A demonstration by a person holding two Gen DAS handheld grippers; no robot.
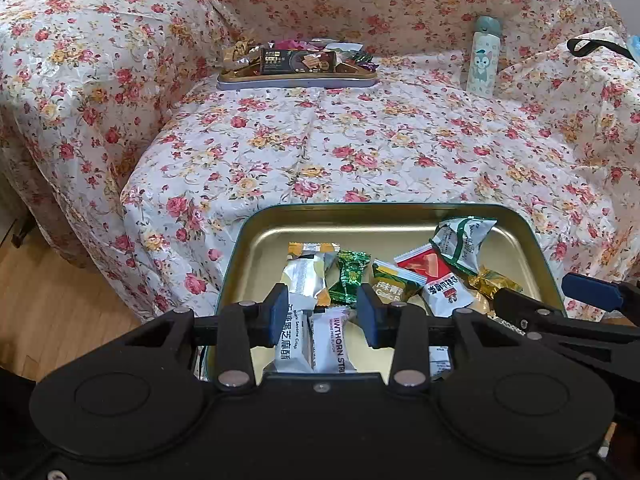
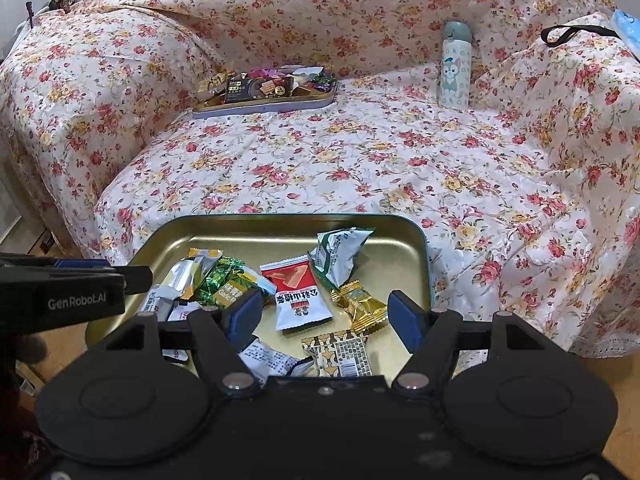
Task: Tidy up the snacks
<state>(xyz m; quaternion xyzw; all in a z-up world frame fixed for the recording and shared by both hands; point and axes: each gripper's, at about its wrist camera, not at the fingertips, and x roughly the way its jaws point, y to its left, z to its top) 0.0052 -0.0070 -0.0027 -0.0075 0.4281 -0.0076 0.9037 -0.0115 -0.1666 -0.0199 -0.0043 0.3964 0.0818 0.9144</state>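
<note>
Snacks (image 2: 298,296) in tin (image 2: 424,248); both jaws parted, empty; patterned packet (image 2: 340,354) right-view only.

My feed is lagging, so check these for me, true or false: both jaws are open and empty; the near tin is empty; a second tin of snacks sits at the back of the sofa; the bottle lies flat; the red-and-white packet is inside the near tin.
1. Left gripper and right gripper have open, empty jaws: true.
2. The near tin is empty: false, it holds several wrapped snacks.
3. A second tin of snacks sits at the back: true.
4. The bottle lies flat: false, it stands upright.
5. The red-and-white packet is inside the near tin: true.
</note>
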